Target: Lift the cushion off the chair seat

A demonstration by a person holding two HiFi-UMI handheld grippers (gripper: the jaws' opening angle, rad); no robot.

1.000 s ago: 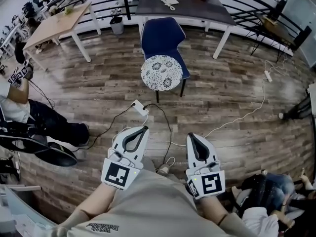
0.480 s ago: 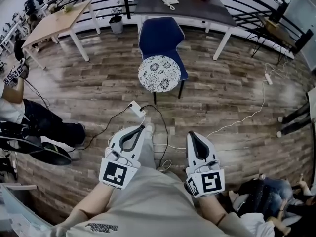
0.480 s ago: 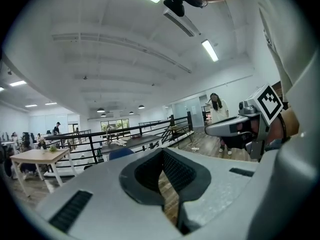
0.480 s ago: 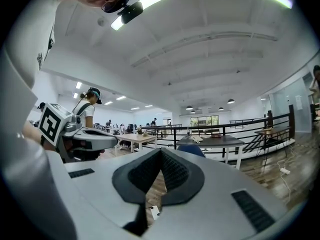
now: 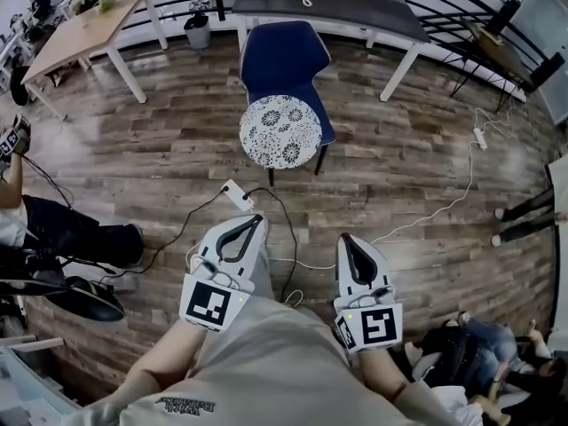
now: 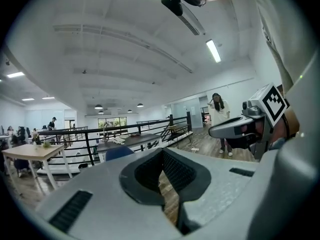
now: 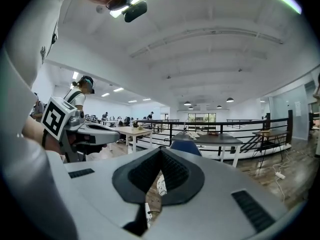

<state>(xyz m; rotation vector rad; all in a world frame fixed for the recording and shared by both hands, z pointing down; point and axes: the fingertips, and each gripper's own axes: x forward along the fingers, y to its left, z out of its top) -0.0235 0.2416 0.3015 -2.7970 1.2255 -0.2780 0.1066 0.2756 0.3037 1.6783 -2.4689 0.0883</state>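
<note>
A round white cushion with a dark floral print (image 5: 281, 131) lies on the seat of a blue chair (image 5: 282, 58) in the upper middle of the head view. My left gripper (image 5: 256, 221) and right gripper (image 5: 343, 240) hang side by side well short of the chair, both shut and empty, pointing toward it. In the right gripper view a sliver of the cushion (image 7: 161, 185) shows through the jaw gap, with the chair back (image 7: 186, 148) above. The left gripper view shows the chair back (image 6: 119, 153) just over its shut jaws.
A dark table (image 5: 328, 3) stands behind the chair against a black railing (image 5: 461, 16). A wooden table (image 5: 75, 34) is at the far left. A white power strip (image 5: 237, 194) and cables lie on the wood floor between me and the chair. People sit at the left and lower right.
Both grippers have advanced toward the chair and sunk a little. The chair and cushion sit nearer in the head view, and the power strip is now just ahead of the left gripper.
</note>
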